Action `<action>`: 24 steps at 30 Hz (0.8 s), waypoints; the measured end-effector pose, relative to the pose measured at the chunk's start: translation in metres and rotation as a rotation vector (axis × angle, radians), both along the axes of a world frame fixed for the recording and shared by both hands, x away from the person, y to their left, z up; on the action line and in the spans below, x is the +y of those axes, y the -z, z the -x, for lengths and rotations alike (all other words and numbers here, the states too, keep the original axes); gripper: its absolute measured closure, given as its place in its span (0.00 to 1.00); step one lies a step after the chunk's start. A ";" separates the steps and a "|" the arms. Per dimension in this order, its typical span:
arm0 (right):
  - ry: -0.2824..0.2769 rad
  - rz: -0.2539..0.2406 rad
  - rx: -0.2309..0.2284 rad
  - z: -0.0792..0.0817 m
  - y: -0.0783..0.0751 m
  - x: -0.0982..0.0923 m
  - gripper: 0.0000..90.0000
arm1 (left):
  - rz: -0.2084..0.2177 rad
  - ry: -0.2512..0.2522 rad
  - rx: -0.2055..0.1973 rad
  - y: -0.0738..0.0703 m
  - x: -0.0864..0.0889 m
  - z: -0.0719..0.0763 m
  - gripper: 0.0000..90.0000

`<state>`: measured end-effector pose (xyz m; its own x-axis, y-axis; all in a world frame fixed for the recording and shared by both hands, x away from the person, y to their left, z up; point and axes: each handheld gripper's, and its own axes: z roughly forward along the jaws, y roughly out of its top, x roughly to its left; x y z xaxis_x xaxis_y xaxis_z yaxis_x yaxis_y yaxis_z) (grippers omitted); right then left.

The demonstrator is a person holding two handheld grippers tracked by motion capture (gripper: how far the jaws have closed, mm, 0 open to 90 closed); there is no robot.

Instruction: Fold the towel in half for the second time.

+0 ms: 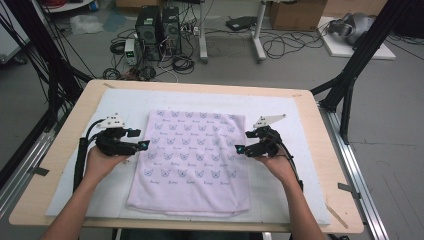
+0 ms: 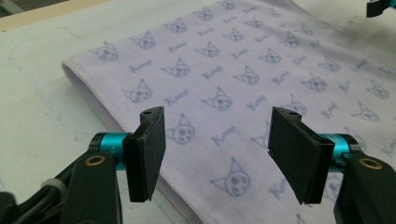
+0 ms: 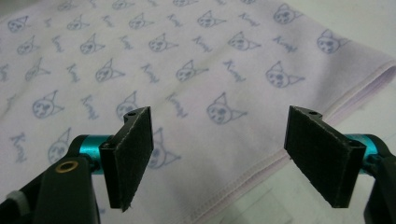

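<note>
Jaws open, empty, over towel [image 1: 190, 155]

The towel [image 1: 190, 160] lies folded at the middle of the mat [image 1: 280, 105], which covers the tabletop [image 1: 330, 165]. The left gripper [image 1: 142, 146] hangs at the towel's left edge, the right gripper [image 1: 240, 149] at its right edge.

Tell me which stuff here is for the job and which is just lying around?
For the job:
the folded cat-print towel
left gripper, open
right gripper, open
white mat under the towel

Just lying around:
computer towers
cables on the floor
cardboard box
</note>
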<state>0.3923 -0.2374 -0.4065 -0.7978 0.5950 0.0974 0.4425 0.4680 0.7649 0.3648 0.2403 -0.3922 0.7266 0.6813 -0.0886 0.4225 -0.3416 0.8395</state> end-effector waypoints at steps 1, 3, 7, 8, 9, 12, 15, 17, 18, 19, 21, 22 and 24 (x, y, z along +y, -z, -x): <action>-0.001 0.000 -0.002 -0.003 -0.003 0.000 0.26 | -0.004 -0.009 0.001 -0.002 0.000 -0.003 0.42; 0.004 0.017 -0.001 -0.008 -0.009 0.001 0.26 | -0.008 -0.015 0.007 -0.008 0.001 -0.010 0.42; 0.014 0.028 -0.019 -0.018 -0.026 -0.001 0.26 | -0.023 -0.011 0.014 -0.020 0.000 -0.021 0.43; 0.017 0.028 -0.019 -0.020 -0.031 -0.002 0.26 | -0.027 -0.012 0.015 -0.023 0.000 -0.023 0.44; 0.019 0.027 -0.024 -0.021 -0.034 -0.002 0.26 | -0.045 -0.015 0.012 -0.028 -0.001 -0.028 0.44; 0.028 0.020 -0.043 -0.028 -0.049 -0.004 0.26 | -0.052 -0.015 0.011 -0.039 -0.001 -0.037 0.44; 0.047 0.014 -0.051 -0.036 -0.059 -0.006 0.26 | -0.072 -0.032 0.002 -0.048 -0.001 -0.047 0.44; 0.051 0.021 -0.057 -0.040 -0.062 -0.005 0.26 | -0.073 -0.048 0.005 -0.047 0.000 -0.052 0.44; 0.057 0.021 -0.061 -0.041 -0.062 -0.005 0.26 | -0.068 -0.059 0.013 -0.045 0.001 -0.055 0.44; 0.062 0.017 -0.060 -0.044 -0.061 -0.004 0.26 | -0.073 -0.069 0.028 -0.041 0.002 -0.058 0.44; 0.073 0.028 -0.054 -0.047 -0.056 -0.002 0.26 | -0.088 -0.083 0.056 -0.033 0.003 -0.064 0.44; 0.079 0.038 -0.045 -0.049 -0.052 -0.001 0.26 | -0.096 -0.091 0.066 -0.029 0.003 -0.067 0.44; 0.080 0.045 -0.044 -0.052 -0.045 0.001 0.26 | -0.080 -0.099 0.074 -0.023 0.003 -0.072 0.46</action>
